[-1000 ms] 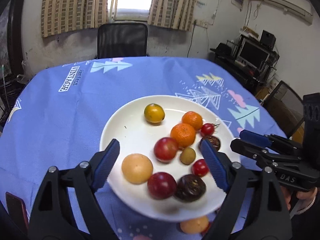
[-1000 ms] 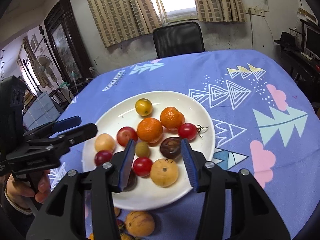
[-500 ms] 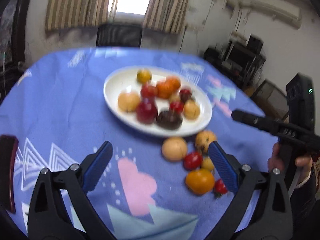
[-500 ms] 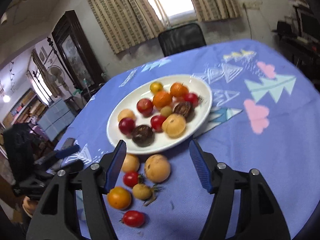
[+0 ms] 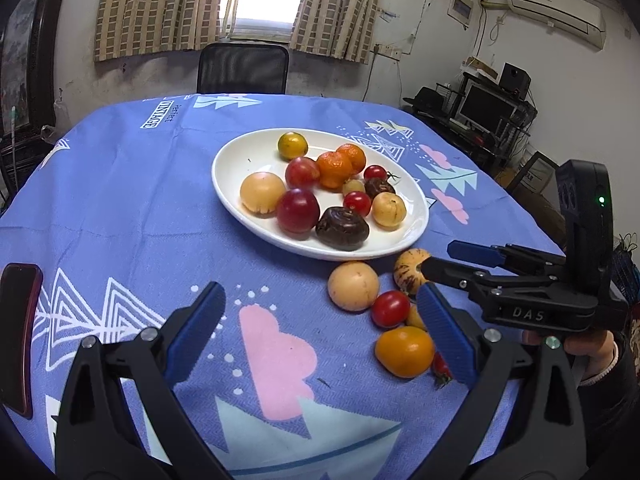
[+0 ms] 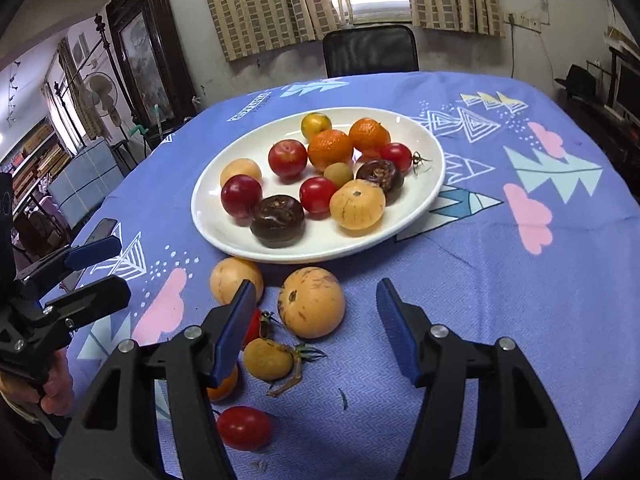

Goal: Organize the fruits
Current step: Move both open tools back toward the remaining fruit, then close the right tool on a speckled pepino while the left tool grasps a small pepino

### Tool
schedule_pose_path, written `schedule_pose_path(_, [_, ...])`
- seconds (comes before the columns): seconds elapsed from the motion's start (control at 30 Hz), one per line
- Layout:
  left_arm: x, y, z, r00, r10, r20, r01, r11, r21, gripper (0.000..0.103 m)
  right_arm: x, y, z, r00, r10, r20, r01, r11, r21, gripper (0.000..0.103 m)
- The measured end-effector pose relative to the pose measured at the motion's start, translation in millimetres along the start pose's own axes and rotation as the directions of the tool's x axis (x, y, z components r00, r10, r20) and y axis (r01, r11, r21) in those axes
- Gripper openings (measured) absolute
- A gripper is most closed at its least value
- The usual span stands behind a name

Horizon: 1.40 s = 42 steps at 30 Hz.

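A white plate (image 6: 430, 184) is being shown on the blue patterned tablecloth (image 6: 500, 280), loaded with oranges (image 6: 330, 148), red plums (image 6: 241, 196), cherry tomatoes (image 6: 318, 194), two dark wrinkled fruits (image 6: 277, 220) and pale yellow fruits (image 6: 357, 204). Just off the plate's rim at its 6 o'clock, a loose cluster is lying on the cloth: a speckled yellow fruit (image 6: 311, 302), a plain yellow fruit (image 6: 234, 278) at its 9 o'clock, a small stemmed yellow fruit (image 6: 267, 358) at its 7 o'clock, and a red tomato (image 6: 244, 427) nearest the camera at 6 o'clock.

The right gripper (image 6: 316, 330) is being held with its jaws spread wide and empty, above the cloth, with the speckled yellow fruit seen between the fingers, nearer the left one. The left gripper (image 5: 320, 332) is likewise being held wide apart and empty over bare cloth; from its view the loose cluster is lying at 3 o'clock, an orange tomato (image 5: 404, 351) just beside its right finger. A dark red phone (image 5: 18, 336) is lying at the table's 9 o'clock edge.
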<state>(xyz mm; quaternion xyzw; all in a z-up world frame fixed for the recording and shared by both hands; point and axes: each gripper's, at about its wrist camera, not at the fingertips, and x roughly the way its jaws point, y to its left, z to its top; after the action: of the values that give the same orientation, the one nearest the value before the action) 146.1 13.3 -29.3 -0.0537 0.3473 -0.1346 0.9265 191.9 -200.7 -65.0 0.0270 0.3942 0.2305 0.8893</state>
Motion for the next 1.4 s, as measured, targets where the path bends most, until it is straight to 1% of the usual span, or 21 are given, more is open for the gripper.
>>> schedule_pose_path(0.07, [-2,0,0,1.000,0.011,0.005,-0.011,1.000,0.006,0.098,4,-2,-1,1.000,-0.008,-0.011,0.008,1.000,0.003,0.057])
schedule_pose_path(0.23, [-3,-2,-1,1.000,0.007,0.001,-0.007,1.000,0.017,0.098,9,0,-2,1.000,-0.020,-0.022,0.020,1.000,-0.010,0.056])
schedule_pose_path(0.4, [-3,-4,-2,1.000,0.001,-0.005,-0.001,1.000,0.021,0.098,12,1,-2,0.999,-0.016,-0.032,0.016,1.000,-0.010,0.056])
schedule_pose_path(0.93, [-1,-6,-3,1.000,0.004,-0.011,-0.004,1.000,0.024,0.098,27,8,-2,0.998,-0.034,-0.055,0.032,0.999,-0.034,0.051])
schedule_pose_path(0.97, [-1,-6,-3,1.000,0.003,-0.013,-0.003,1.000,0.024,0.098,27,8,-2,0.998,-0.035,-0.056,0.033,0.999,-0.035,0.048])
schedule_pose_path(1.03, [0,-7,-4,1.000,0.005,-0.020,-0.005,1.000,0.028,0.098,28,9,-2,0.998,-0.032,-0.059,0.030,0.999,-0.036,0.046])
schedule_pose_path(1.07, [1,-7,-5,1.000,0.007,-0.022,-0.006,0.999,0.032,0.098,28,9,-2,0.998,-0.031,-0.060,0.029,0.999,-0.039,0.042])
schedule_pose_path(1.17, [3,-7,-6,1.000,0.008,-0.031,-0.006,0.999,0.038,0.098,28,12,-2,0.997,-0.040,-0.063,0.037,0.998,-0.053,0.041])
schedule_pose_path(1.27, [6,-10,-7,0.999,-0.009,-0.039,0.011,0.999,0.052,0.098,24,8,-1,0.998,-0.019,-0.060,0.018,1.000,-0.021,0.041])
schedule_pose_path(1.37, [7,-19,-11,0.998,-0.034,-0.046,0.039,0.994,0.105,0.097,11,-2,4,1.000,-0.001,-0.025,0.001,1.000,0.028,0.041])
schedule_pose_path(1.4, [8,-23,-12,0.998,-0.036,-0.048,0.042,0.991,0.126,0.094,7,-4,5,1.000,0.001,-0.013,0.000,0.999,0.039,0.041])
